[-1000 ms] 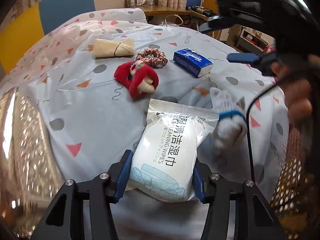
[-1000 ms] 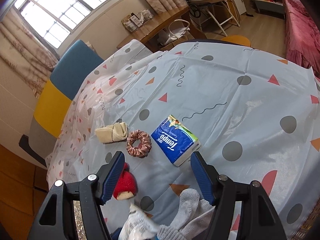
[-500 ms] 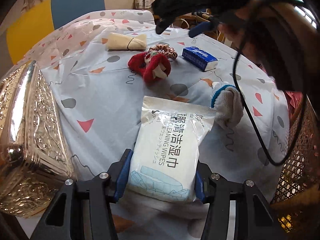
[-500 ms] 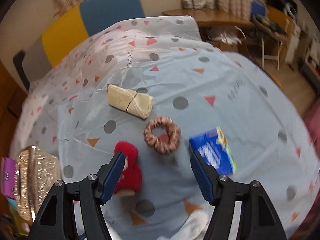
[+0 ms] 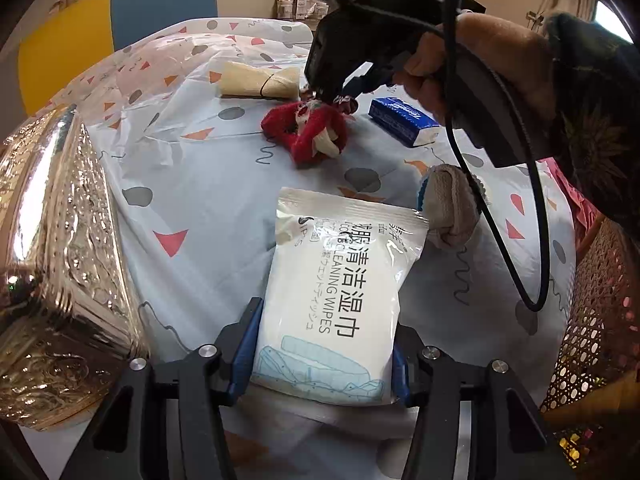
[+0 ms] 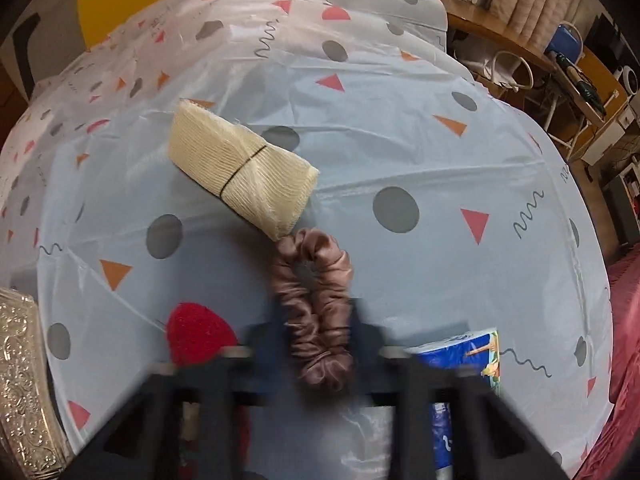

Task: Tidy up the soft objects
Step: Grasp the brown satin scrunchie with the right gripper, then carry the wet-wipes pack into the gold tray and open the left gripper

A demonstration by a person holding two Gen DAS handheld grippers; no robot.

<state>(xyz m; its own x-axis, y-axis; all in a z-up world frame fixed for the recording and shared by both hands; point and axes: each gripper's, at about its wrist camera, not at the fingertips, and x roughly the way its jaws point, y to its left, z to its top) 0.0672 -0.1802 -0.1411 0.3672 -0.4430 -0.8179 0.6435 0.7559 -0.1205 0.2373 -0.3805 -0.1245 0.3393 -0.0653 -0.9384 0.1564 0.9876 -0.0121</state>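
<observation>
Right gripper [image 6: 320, 332] points steeply down onto the dusty-pink satin scrunchie [image 6: 314, 300], mid-cloth between the cream rolled bandage [image 6: 240, 176] and blue tissue pack [image 6: 460, 360]. Scrunchie's squashed long axis runs along the fingers. Jaws just closed, pinching it. Left gripper [image 5: 320, 364] is clamped on the white wet-wipes pouch [image 5: 340, 300].

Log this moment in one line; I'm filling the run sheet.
left tongs: shut on wipes pack | right tongs: just closed on scrunchie

— Pale blue tablecloth [image 6: 460, 152], grey dots, red and orange triangles. Dusty-pink scrunchie [image 6: 316, 312], cream roll [image 6: 240, 172].

— Red plush [image 5: 308, 128], white wipes pack [image 5: 340, 300], blue tissue pack [image 5: 400, 116].
</observation>
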